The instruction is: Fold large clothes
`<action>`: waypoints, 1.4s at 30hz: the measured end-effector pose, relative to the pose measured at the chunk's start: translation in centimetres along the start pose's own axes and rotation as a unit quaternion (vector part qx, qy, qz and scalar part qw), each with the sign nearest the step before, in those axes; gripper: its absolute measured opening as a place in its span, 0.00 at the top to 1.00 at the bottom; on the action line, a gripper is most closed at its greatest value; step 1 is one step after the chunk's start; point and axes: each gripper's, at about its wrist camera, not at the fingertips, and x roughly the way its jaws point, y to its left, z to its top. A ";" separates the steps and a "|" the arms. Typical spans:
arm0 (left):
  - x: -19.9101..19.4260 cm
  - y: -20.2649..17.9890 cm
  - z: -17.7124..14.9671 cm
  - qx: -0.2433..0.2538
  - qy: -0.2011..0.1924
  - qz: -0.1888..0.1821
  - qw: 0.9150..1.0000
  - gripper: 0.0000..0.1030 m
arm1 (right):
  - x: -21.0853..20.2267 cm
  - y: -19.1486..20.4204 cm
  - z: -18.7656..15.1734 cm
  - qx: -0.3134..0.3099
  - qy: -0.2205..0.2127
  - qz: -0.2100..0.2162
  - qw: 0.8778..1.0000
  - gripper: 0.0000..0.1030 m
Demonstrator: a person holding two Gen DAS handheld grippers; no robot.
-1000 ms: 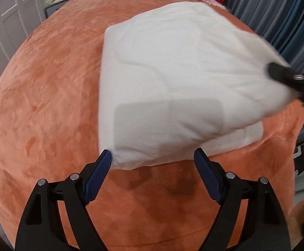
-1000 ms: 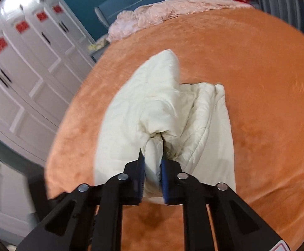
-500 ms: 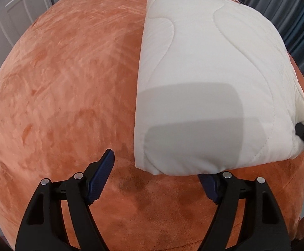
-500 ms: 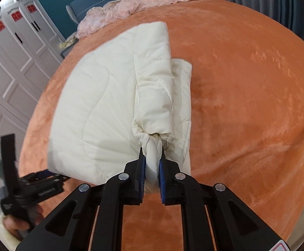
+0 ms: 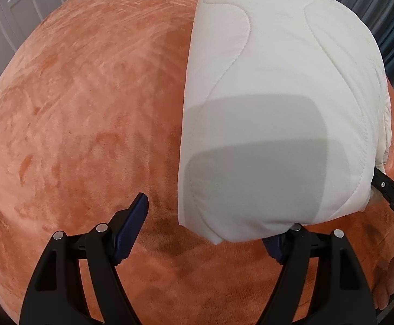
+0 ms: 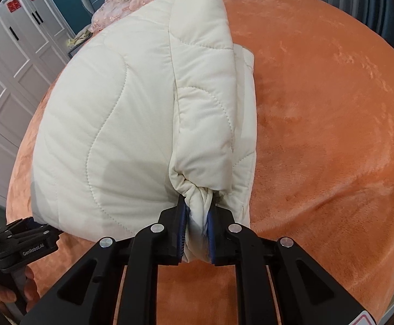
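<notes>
"GenRobot.AI" on the left claw (image 6: 31,227) body; cut-off letters "DA" on the right claw (image 5: 386,187).

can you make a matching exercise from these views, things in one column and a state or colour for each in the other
Things:
1. right hand-held gripper
2. left hand-held gripper
3. cream quilted jacket
4. plush bedspread

States or colours:
A. orange
B. folded, lying on the bed
C. jaws wide apart, clamping nothing
D. clamped on a bunched cuff

Pairs: 1-D, 2-C, 3-B, 4-A
</notes>
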 end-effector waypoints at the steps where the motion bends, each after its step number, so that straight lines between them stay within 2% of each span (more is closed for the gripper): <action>1: 0.1 0.0 0.0 0.000 0.000 0.000 1.000 0.28 | 0.1 0.4 -0.1 0.000 0.001 -0.002 1.000 0.90; 11: 1.4 0.3 0.2 -0.008 -0.001 -0.003 1.000 0.22 | 0.8 1.0 0.1 -0.006 0.003 -0.008 1.000 0.88; 15: 0.5 1.0 0.1 -0.016 0.009 -0.028 0.999 0.23 | 0.0 0.3 -0.2 0.015 -0.002 0.017 1.000 0.86; 19: -3.6 2.9 -0.3 -0.024 -0.008 -0.078 0.997 0.23 | -3.1 -0.7 -0.2 0.045 -0.011 0.032 0.998 0.67; 23: -7.9 4.8 0.0 -0.036 -0.056 -0.093 0.993 0.21 | -6.8 -1.8 1.0 0.072 -0.032 0.062 0.995 0.60; 27: -10.6 4.9 3.6 -0.043 -0.105 -0.095 0.989 0.20 | -8.9 -2.1 4.7 0.093 -0.067 0.085 0.990 0.59; 32: -12.5 2.4 9.0 -0.025 -0.159 -0.083 0.983 0.19 | -8.7 -2.0 10.4 0.136 -0.092 0.116 0.980 0.50; 36: -11.9 0.0 12.6 -0.014 -0.160 -0.081 0.984 0.19 | -5.9 -1.8 14.5 0.183 -0.080 0.118 0.973 0.50; 40: -10.4 -2.0 15.4 -0.005 -0.148 -0.073 0.986 0.19 | -1.8 -1.6 16.8 0.213 -0.053 0.092 0.971 0.50; 41: -9.8 -2.6 16.1 -0.001 -0.144 -0.064 0.987 0.19 | -0.6 -1.5 17.0 0.222 -0.042 0.096 0.969 0.52; 42: -9.2 -3.1 16.5 0.004 -0.140 -0.062 0.988 0.19 | 0.4 -1.3 17.0 0.224 -0.035 0.101 0.969 0.60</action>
